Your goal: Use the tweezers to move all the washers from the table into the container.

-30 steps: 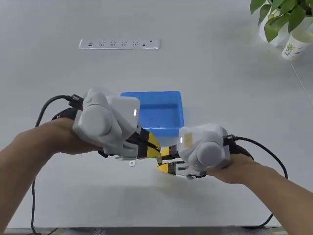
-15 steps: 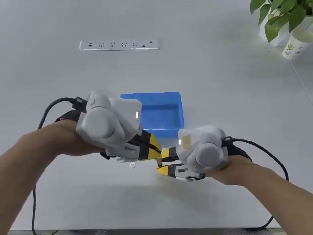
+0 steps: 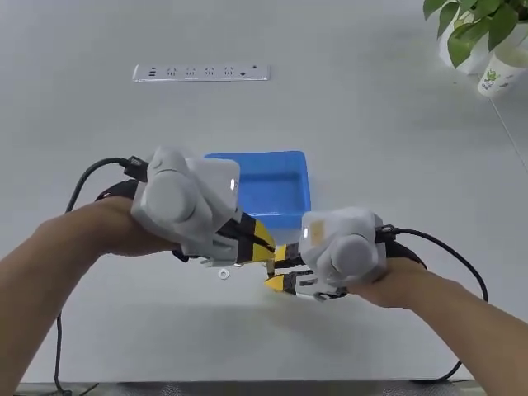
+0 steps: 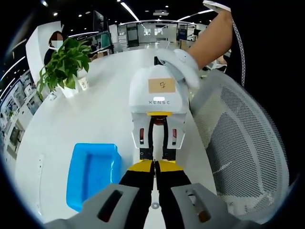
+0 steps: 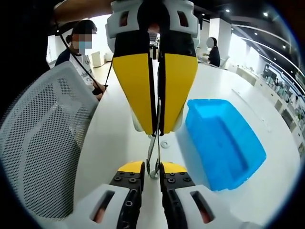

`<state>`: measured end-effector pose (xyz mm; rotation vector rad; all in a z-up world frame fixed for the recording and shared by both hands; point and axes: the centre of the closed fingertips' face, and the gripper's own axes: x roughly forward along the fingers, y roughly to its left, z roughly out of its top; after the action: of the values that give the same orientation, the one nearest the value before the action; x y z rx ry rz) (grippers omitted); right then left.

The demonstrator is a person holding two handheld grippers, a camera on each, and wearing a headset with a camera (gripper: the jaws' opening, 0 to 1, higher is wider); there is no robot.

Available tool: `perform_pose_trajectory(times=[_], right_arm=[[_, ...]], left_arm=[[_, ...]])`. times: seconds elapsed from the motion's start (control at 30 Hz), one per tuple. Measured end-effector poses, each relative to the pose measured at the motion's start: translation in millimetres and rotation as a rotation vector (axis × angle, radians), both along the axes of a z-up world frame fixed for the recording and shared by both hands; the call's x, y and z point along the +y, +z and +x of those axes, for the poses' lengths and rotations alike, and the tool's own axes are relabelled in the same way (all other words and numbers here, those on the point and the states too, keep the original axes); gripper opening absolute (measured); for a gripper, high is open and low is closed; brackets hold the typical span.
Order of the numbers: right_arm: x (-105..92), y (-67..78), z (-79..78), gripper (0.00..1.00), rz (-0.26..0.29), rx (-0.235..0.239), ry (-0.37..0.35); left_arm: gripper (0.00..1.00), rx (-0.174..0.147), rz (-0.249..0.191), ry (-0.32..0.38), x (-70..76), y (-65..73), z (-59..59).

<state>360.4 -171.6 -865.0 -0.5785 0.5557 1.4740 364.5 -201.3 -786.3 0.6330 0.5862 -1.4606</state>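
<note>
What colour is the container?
The container is blue, clearest in the right gripper view.

Left tongs (image 3: 264, 247) and right tongs (image 3: 279, 268) face each other, tips nearly touching, both pinched closed.

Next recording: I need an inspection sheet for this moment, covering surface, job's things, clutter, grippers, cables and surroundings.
Surface: white table, flat.
Job's things: blue container, nothing seen inside; one washer on the table in front of it; tweezers held off the table between the grippers.
Clutter: power strip at the far side; potted plant at the far right.
Grippers: left gripper shut on the tweezers; right gripper faces it, jaws flanking the tweezers' end, contact unclear.
Cables: black cable from the left gripper, another from the right.
Surroundings: mesh chair; people behind.
</note>
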Motion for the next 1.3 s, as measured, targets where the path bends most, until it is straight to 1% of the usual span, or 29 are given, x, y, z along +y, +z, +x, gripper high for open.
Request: perform_pose_trajectory(times=[0.37, 0.43, 0.6, 0.87, 1.03, 1.23, 1.3], right_arm=[[-0.5, 0.0, 0.9, 0.12, -0.001, 0.009, -0.014], [-0.3, 0.0, 0.4, 0.12, -0.003, 0.013, -0.014], [0.4, -0.1, -0.2, 0.11, -0.005, 0.025, -0.020], [-0.2, -0.3, -0.3, 0.10, -0.004, 0.037, -0.029], [-0.3, -0.4, -0.4, 0.10, -0.006, 0.030, -0.025], [0.3, -0.6, -1.5, 0.10, -0.015, 0.017, -0.010], [0.6, -0.4, -2.9, 0.10, -0.016, 0.018, -0.005]], left_arm=[[0.05, 0.002, 0.002, -0.001, -1.2, -1.4, -0.4], [0.05, 0.010, 0.006, 0.000, -0.4, -2.7, -1.0], [0.05, 0.012, 0.012, 0.004, 0.5, -3.8, -1.3], [0.05, 0.024, 0.010, 0.007, -0.4, -4.1, -1.2], [0.05, 0.026, 0.010, 0.007, -0.7, -4.2, -1.3], [0.05, 0.012, 0.026, 0.001, 1.3, -4.5, -3.5], [0.05, 0.014, 0.029, -0.001, 1.9, -4.0, -4.9]])
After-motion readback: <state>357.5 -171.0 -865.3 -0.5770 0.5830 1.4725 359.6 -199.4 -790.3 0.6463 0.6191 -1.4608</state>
